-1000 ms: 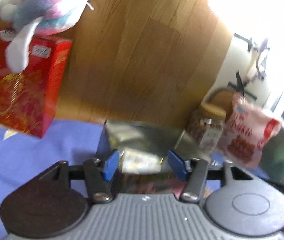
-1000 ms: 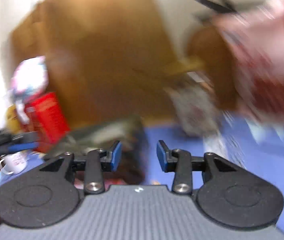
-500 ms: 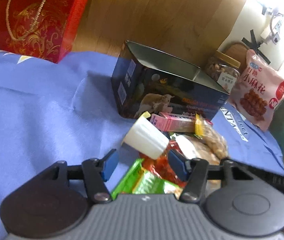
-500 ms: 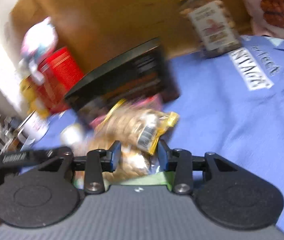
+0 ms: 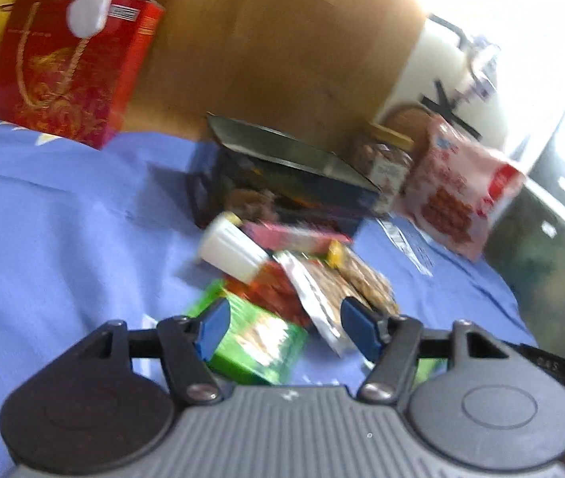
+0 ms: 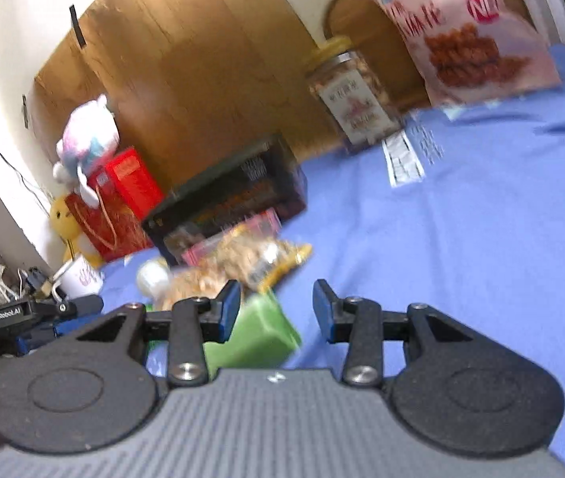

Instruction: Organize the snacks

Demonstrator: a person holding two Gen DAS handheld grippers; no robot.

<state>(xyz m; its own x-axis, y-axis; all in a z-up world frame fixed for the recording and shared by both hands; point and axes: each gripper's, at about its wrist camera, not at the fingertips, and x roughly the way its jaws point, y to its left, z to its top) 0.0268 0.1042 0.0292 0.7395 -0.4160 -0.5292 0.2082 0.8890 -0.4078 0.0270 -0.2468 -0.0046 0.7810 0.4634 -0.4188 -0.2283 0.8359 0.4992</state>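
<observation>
left gripper (image 5: 284, 328): we see the jaws opening, green packet (image 5: 256, 342) between them, pads not pressing it
right gripper (image 6: 276, 308): we read it as partly open, gripping nothing, poised over the same green packet's end
snack pile (image 5: 302, 279): on the blue cloth (image 5: 63, 239), just in front of the dark tin box (image 5: 282, 175)
jar (image 6: 352, 97), pink bag (image 6: 465, 28): behind, near the wall

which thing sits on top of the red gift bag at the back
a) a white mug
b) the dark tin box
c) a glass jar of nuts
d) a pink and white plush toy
d: in the right wrist view the pink and white plush toy rests on top of the red gift bag, while the jar of nuts, the dark tin box and the white mug all stand on the blue cloth.
</observation>
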